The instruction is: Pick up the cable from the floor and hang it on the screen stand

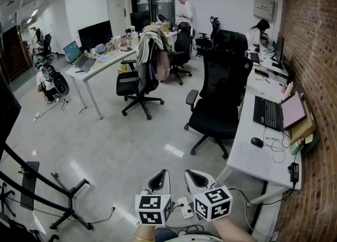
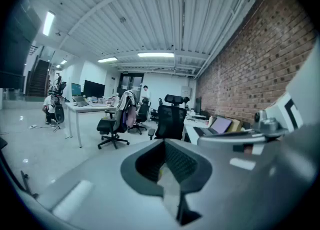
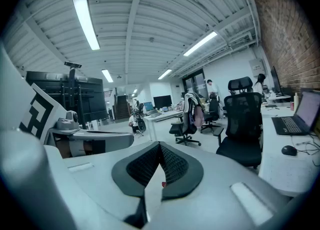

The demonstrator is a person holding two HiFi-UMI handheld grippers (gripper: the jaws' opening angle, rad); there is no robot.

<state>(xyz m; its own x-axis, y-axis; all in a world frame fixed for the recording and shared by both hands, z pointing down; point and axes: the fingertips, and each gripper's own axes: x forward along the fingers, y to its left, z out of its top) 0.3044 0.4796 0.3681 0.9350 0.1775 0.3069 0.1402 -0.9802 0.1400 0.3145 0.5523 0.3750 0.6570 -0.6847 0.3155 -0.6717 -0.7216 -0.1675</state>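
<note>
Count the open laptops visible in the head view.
2. One black open laptop lies on the white desk by the brick wall; a second laptop sits on the long white table at left. Others may be hidden farther back.

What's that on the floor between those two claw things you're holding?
In the head view, what looks like a white power strip lies on the glossy pale floor, seen between the left claw and right claw.

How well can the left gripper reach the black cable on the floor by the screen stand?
Probably not from here: the left gripper is held high, fingers shut, aimed forward, and the cable lies low by the screen stand. Nothing blocks the floor between; it must lower and open.
</note>
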